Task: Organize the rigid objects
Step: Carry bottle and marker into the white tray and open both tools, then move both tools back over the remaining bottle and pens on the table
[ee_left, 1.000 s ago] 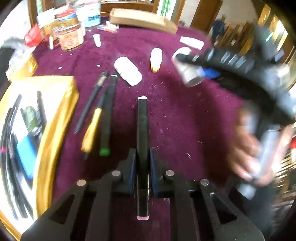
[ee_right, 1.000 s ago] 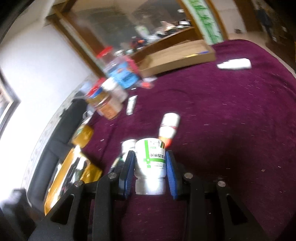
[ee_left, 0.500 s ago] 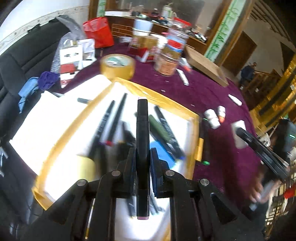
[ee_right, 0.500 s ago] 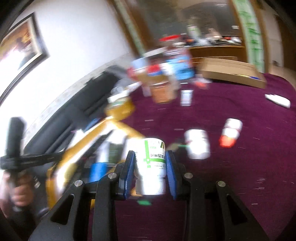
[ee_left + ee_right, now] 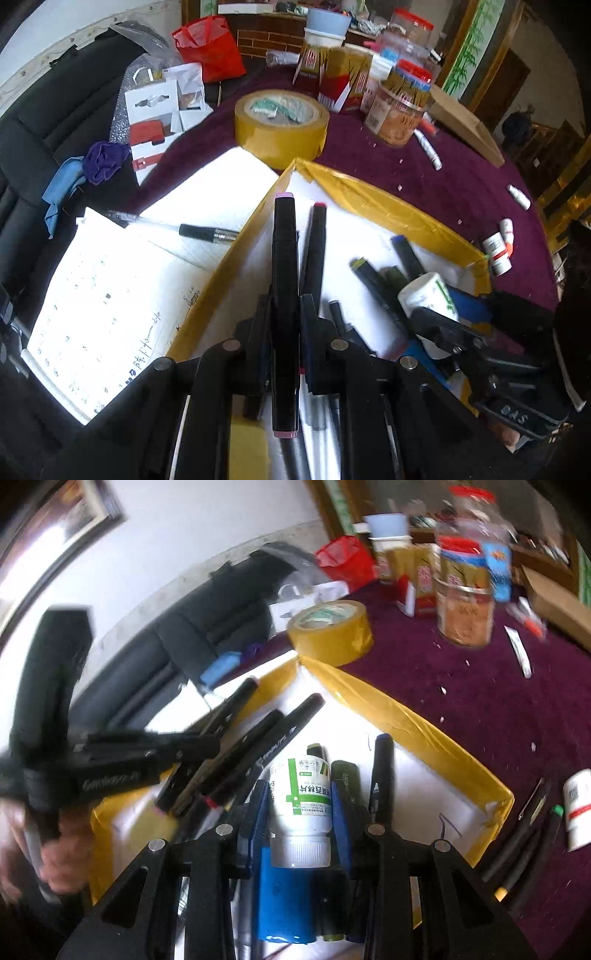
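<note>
Now, at the placing step, judging by both loads held above the tray [image 5: 373, 199].

Left first: left gripper [image 5: 285, 325] clamped on a black marker [image 5: 285, 295], low centre of the left wrist frame, marker pointing up the frame over the tray's left wall, purple caps at both ends. Beside it, just right, another black marker [image 5: 314, 251] lying inside the tray among several more. Further right in that frame, right gripper [image 5: 439, 321] seen side-on.

Right next: right gripper [image 5: 300, 812] shut tight on a white pill bottle [image 5: 300, 797], green label, ribbed cap toward the camera, lower centre of the right wrist frame, above the markers and a blue block [image 5: 284, 901] on the tray floor.

Next move, probably: lower each load to a free patch of the white floor, then spread the fingers. Crowded floor under the bottle, so some risk of rolling across the markers. Still outside, lower right: several pens [image 5: 524, 849] and a second white bottle [image 5: 580, 808] on the purple cloth [image 5: 480, 686].
</note>
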`<state>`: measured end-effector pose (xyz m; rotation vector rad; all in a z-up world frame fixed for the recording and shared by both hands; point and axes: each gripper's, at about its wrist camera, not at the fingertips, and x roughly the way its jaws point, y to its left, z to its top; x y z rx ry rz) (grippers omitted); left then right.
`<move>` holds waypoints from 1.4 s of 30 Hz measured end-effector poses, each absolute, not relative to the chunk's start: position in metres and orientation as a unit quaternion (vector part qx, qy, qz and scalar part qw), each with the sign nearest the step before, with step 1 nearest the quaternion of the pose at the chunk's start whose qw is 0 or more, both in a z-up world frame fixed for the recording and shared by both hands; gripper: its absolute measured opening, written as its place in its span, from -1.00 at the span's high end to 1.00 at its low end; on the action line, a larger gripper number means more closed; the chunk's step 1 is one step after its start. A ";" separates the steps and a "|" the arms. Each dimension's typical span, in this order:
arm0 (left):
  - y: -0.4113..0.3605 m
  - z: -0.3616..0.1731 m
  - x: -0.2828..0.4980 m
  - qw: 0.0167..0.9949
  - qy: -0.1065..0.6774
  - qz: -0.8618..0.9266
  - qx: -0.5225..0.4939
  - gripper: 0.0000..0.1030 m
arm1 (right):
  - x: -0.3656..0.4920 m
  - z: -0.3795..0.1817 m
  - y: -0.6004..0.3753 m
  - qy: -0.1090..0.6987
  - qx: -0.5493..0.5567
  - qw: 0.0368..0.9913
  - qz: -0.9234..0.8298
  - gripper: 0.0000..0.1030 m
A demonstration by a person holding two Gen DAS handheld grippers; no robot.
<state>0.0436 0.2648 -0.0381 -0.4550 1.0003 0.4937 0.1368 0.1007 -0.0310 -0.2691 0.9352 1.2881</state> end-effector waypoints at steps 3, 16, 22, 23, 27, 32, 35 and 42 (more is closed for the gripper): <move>0.268 -0.042 0.048 0.822 0.475 0.227 -0.217 0.76 | 0.136 -0.030 0.103 0.416 -0.124 0.690 0.579 0.42; 0.269 -0.052 0.062 0.818 0.491 0.221 -0.204 0.76 | 0.134 -0.040 0.111 0.424 -0.132 0.686 0.577 0.41; 0.258 -0.052 0.068 0.826 0.491 0.208 -0.184 0.62 | 0.134 -0.039 0.109 0.423 -0.118 0.682 0.584 0.22; 0.258 -0.052 0.068 0.825 0.492 0.209 -0.184 0.59 | 0.136 -0.037 0.106 0.422 -0.108 0.683 0.586 0.12; 0.255 -0.045 0.062 0.830 0.485 0.207 -0.180 0.50 | 0.143 -0.029 0.097 0.420 -0.068 0.681 0.596 0.07; 0.241 -0.025 0.044 0.848 0.453 0.209 -0.179 0.43 | 0.154 -0.020 0.084 0.409 -0.023 0.692 0.595 0.07; 0.226 -0.009 0.033 0.859 0.422 0.224 -0.182 0.12 | 0.165 -0.016 0.076 0.410 -0.002 0.702 0.583 0.08; 0.171 0.009 0.030 0.876 0.397 0.179 -0.206 -0.02 | 0.204 0.007 0.041 0.435 0.024 0.725 0.534 0.08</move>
